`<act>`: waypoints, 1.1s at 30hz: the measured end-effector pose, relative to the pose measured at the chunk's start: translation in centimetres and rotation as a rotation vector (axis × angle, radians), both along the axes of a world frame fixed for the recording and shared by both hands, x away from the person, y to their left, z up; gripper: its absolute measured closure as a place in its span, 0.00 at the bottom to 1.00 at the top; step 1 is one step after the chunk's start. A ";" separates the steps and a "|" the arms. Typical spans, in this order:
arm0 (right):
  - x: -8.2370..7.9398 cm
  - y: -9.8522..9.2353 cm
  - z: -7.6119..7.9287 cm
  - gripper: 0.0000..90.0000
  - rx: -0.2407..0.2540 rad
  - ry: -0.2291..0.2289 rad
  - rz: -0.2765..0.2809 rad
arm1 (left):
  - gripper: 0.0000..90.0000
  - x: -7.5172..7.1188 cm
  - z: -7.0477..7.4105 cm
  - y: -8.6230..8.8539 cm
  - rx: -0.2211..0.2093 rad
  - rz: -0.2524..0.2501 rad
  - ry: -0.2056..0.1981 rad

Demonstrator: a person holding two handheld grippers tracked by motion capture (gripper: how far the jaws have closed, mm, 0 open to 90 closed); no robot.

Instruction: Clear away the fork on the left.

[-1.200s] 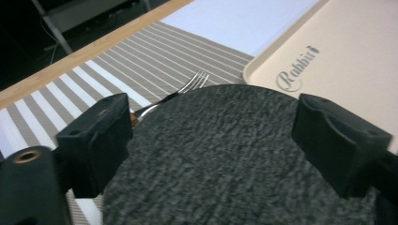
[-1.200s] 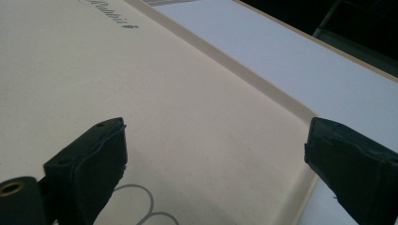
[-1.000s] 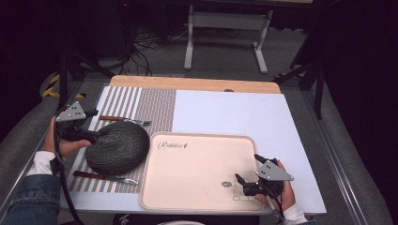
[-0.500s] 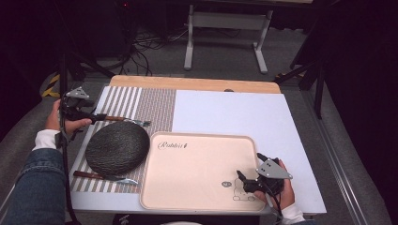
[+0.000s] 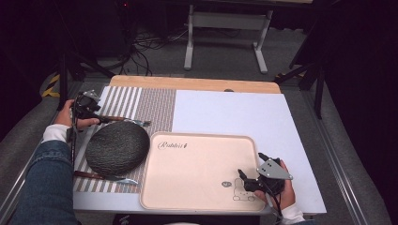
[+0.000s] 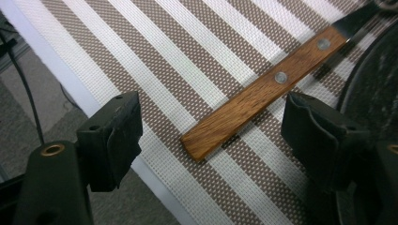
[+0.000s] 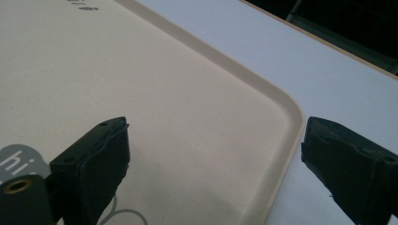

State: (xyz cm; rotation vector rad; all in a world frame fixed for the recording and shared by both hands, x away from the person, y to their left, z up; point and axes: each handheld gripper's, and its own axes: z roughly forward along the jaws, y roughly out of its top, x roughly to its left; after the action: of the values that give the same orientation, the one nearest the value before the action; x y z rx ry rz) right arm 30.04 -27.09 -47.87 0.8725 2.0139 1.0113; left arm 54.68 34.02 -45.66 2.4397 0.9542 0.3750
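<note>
At the left edge of the tabletop (image 5: 225, 108), the left hand-held gripper (image 5: 87, 108) now sits low over the striped placemat (image 5: 155, 105), at the butt end of the wooden-handled knife (image 6: 263, 98); a second ago it was beside the dark round plate (image 5: 117, 147), nearer the person. Its jaws stand wide on either side of the handle and have just been closing a little, with the handle between them but not pressed. The knife lies flat on the mat, just behind the plate. A second knife (image 5: 105, 177) lies along the plate's near side. The cream tray (image 5: 197, 187) has not shifted. The right hand-held gripper (image 5: 248, 183) has stayed over the tray's right front corner, its jaws wide and holding nothing.
</note>
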 end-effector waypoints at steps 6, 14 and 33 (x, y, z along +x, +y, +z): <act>0.1 0.0 -0.1 0.11 0.008 0.023 0.008 | 0.32 0.3 -0.2 -1.2 0.060 -0.054 0.030; 0.3 -0.1 -0.2 0.11 0.035 0.054 0.019 | 0.32 0.8 -0.1 -1.5 0.081 -0.073 0.064; 0.2 0.5 -0.4 0.10 -0.032 0.073 0.076 | 0.84 0.0 0.8 -4.1 0.198 -0.155 0.104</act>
State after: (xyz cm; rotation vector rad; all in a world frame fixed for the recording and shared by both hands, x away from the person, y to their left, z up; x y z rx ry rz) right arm 30.23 -26.57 -48.31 0.8326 2.1331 0.9987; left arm 54.71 29.96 -44.83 2.7163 0.7961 0.3032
